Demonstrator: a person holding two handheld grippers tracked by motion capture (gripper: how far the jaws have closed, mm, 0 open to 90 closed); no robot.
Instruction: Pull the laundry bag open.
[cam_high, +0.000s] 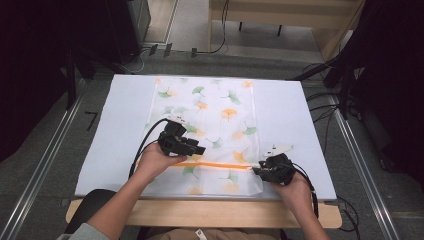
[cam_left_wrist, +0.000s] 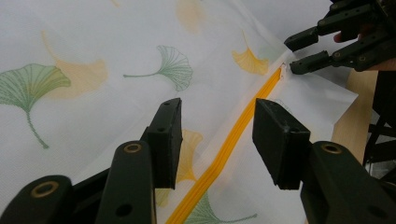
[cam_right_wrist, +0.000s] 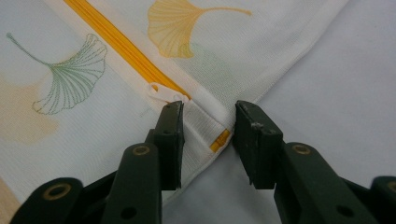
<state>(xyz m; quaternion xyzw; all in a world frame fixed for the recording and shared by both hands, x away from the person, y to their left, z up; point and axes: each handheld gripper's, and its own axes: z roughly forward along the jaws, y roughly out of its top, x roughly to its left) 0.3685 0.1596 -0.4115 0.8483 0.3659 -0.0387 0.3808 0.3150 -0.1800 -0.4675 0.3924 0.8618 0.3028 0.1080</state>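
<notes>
Plainly Two Tools at the Zipper

Flat on the pale surface (cam_high: 120, 130) lies a white mesh bag (cam_high: 210, 130) printed with ginkgo leaves, no lettering legible anywhere. The left tool (cam_high: 200, 148) hovers with jaws apart over the orange zipper (cam_left_wrist: 229, 144), pads clear of it. The right tool (cam_right_wrist: 208, 116) straddles the zipper's end beside the white pull (cam_right_wrist: 161, 93), jaws parted, not pressing.

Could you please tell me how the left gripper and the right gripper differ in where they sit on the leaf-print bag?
The left gripper straddles the orange zipper partway along its length, while the right gripper sits at the zipper's end, by the white pull tab at the bag's edge. In the high view the left gripper shows farther up the bag than the right. Both have open jaws, with nothing clamped.
</notes>
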